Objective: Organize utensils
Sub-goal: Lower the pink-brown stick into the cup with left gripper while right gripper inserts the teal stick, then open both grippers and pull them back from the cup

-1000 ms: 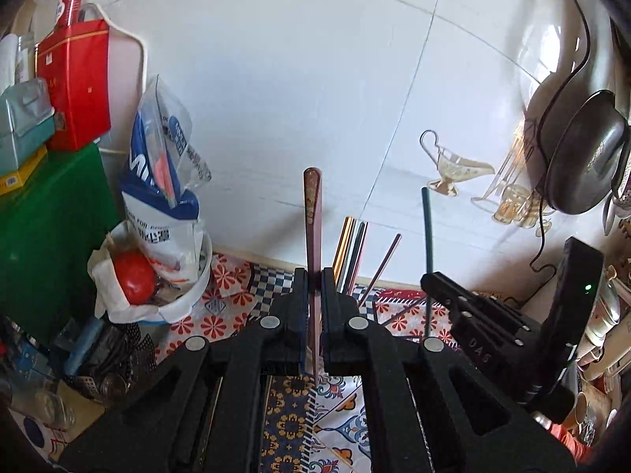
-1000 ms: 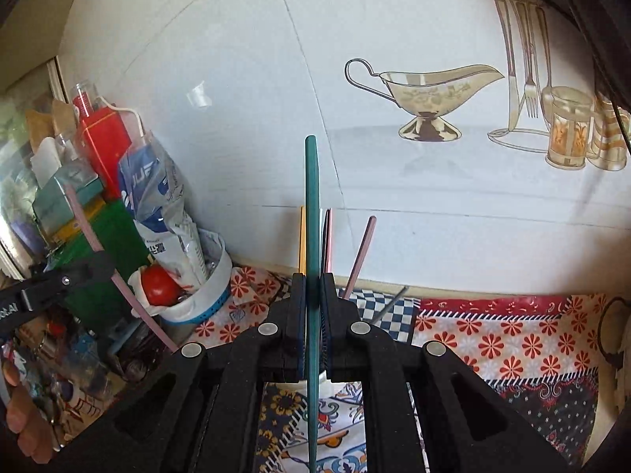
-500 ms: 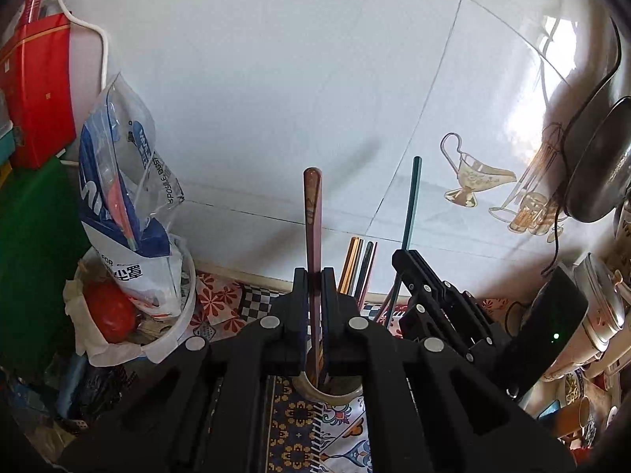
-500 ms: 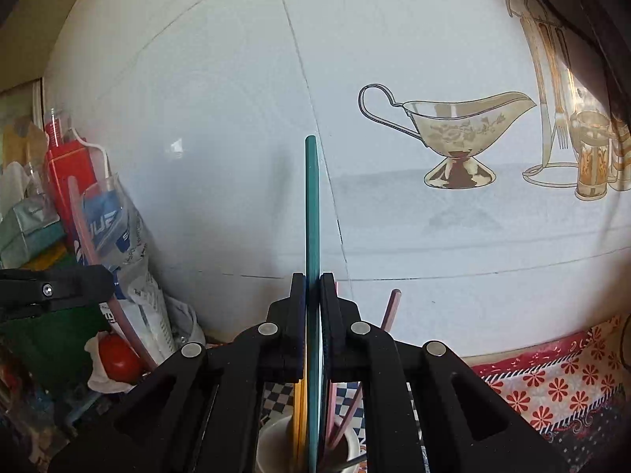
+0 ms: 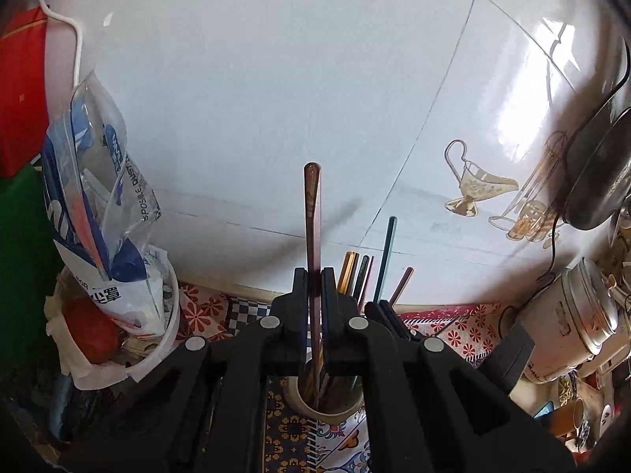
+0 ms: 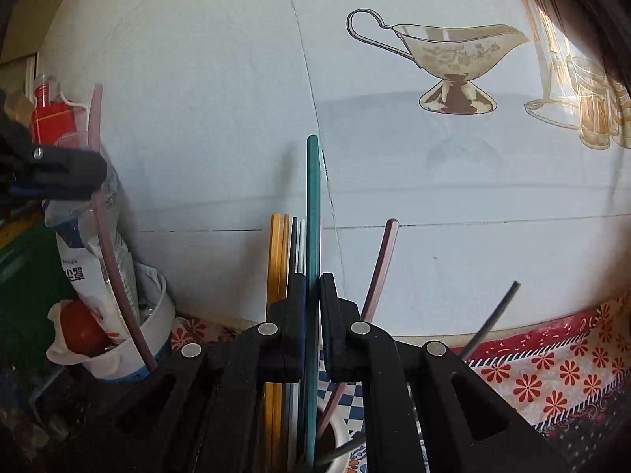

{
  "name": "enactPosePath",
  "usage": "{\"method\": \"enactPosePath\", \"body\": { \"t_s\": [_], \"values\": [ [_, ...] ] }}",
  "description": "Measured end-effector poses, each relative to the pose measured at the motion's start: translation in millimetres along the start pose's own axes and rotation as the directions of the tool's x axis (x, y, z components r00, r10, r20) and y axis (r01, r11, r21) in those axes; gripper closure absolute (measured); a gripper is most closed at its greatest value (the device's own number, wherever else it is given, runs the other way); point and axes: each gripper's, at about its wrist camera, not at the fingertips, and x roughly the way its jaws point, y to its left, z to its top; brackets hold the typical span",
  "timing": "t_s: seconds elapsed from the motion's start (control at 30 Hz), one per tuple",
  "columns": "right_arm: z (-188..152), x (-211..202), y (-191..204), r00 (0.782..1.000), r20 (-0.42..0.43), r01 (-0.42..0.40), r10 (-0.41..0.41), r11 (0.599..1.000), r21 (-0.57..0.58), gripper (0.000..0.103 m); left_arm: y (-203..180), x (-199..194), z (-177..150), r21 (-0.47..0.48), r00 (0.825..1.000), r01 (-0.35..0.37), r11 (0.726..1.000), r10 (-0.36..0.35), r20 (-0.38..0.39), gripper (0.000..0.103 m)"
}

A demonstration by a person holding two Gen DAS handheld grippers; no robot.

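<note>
Left wrist view: the left claw (image 5: 314, 287) is clenched on a brown utensil (image 5: 312, 213), held upright with its lower end inside the white cup (image 5: 315, 408) on the patterned table cloth (image 5: 205, 309) near the wall. The right claw (image 6: 313, 295) grips a teal utensil (image 6: 312, 197) (also upright) reaching down into that cup (image 6: 339, 429), beside gold and dark sticks.

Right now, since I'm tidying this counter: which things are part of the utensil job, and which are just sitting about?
Job:
- brown utensil in left gripper
- teal utensil in right gripper
- white cup of utensils

Lying about:
- plastic bag
- red box
- metal canister
</note>
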Motion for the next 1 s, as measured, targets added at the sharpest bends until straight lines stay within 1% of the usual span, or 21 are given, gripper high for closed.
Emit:
{"method": "enactPosePath", "body": {
  "t_s": [0.07, 0.13, 0.23, 0.27, 0.33, 0.43, 0.5, 0.6, 0.67, 0.8, 0.9, 1.0],
  "values": [
    [-1, -5, -1, 1.000, -0.023, -0.006, 0.006, 1.000, -0.015, 0.097, -5, 2, 1, 0.016, 1.000, -0.004, 1.000, 0.004, 0.002, 0.099],
    [-1, -11, -2, 0.999, -0.052, -0.015, 0.014, 0.999, -0.035, 0.097, -8, 8, -2, 0.022, 1.000, -0.003, 1.000, 0.004, -0.013, 0.099],
    [2, -21, -4, 0.994, -0.104, -0.042, 0.036, 0.998, -0.055, 0.097, -14, 23, -11, 0.050, 0.999, -0.030, 0.998, 0.031, -0.032, 0.099],
    [3, -24, -5, 0.991, -0.129, -0.054, 0.045, 0.996, -0.064, 0.097, -14, 30, -14, 0.052, 0.998, -0.030, 0.998, 0.032, -0.049, 0.099],
    [5, -31, -12, 0.983, -0.174, -0.073, 0.059, 0.995, -0.073, 0.096, -12, 42, -21, 0.037, 0.996, -0.008, 0.999, 0.011, -0.092, 0.099],
    [9, -46, -22, 0.971, -0.230, -0.095, 0.073, 0.992, -0.084, 0.096, -12, 55, -31, 0.033, 0.990, -0.009, 0.999, 0.014, -0.143, 0.099],
    [16, -56, -22, 0.959, -0.271, -0.117, 0.085, 0.988, -0.101, 0.096, -12, 58, -37, 0.029, 0.984, 0.003, 1.000, 0.002, -0.178, 0.099],
    [25, -69, -25, 0.940, -0.325, -0.152, 0.107, 0.981, -0.117, 0.096, -19, 52, -44, 0.052, 0.980, -0.004, 0.999, 0.014, -0.200, 0.099],
    [31, -84, -28, 0.933, -0.340, -0.165, 0.114, 0.978, -0.124, 0.096, -28, 42, -46, 0.074, 0.981, -0.013, 0.997, 0.027, -0.191, 0.099],
    [53, -121, -36, 0.945, -0.305, -0.158, 0.118, 0.981, -0.112, 0.094, -44, 8, -46, 0.098, 0.988, -0.008, 0.995, 0.023, -0.150, 0.098],
    [75, -156, -44, 0.957, -0.258, -0.160, 0.134, 0.984, -0.082, 0.092, -54, -29, -43, 0.098, 0.996, -0.005, 0.995, 0.014, -0.087, 0.094],
    [99, -200, -51, 0.974, -0.181, -0.154, 0.140, 0.986, -0.068, 0.092, -67, -76, -41, 0.108, 1.000, -0.020, 0.994, 0.019, 0.008, 0.090]
  ]
}}
